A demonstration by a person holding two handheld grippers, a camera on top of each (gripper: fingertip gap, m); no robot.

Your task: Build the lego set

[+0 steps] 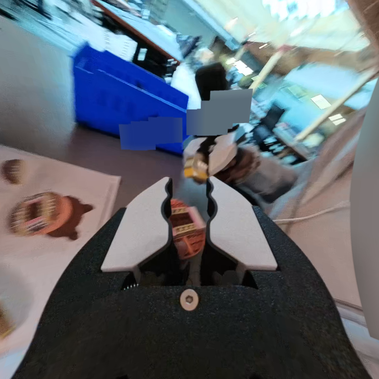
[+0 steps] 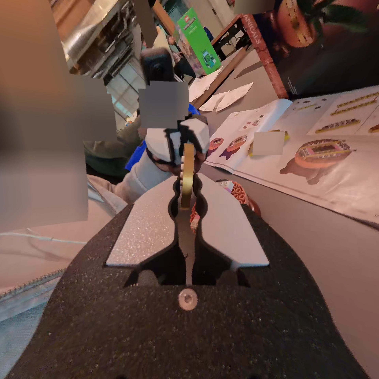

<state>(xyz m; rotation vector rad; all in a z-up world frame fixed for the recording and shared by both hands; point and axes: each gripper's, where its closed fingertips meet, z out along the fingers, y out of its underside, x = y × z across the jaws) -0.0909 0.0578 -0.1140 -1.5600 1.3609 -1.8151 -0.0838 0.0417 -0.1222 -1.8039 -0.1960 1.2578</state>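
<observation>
Printed lettering is borne by a green box [image 2: 194, 41] far beyond the right claw [image 2: 185, 180] and by a dark box's brown edge [image 2: 264, 55] up to its right.

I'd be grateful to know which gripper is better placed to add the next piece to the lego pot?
The right gripper: its jaws already pinch the yellow strip piece just above the orange lego pot. The left gripper has its jaws apart around the pot, so it looks better suited to steadying it.
</observation>
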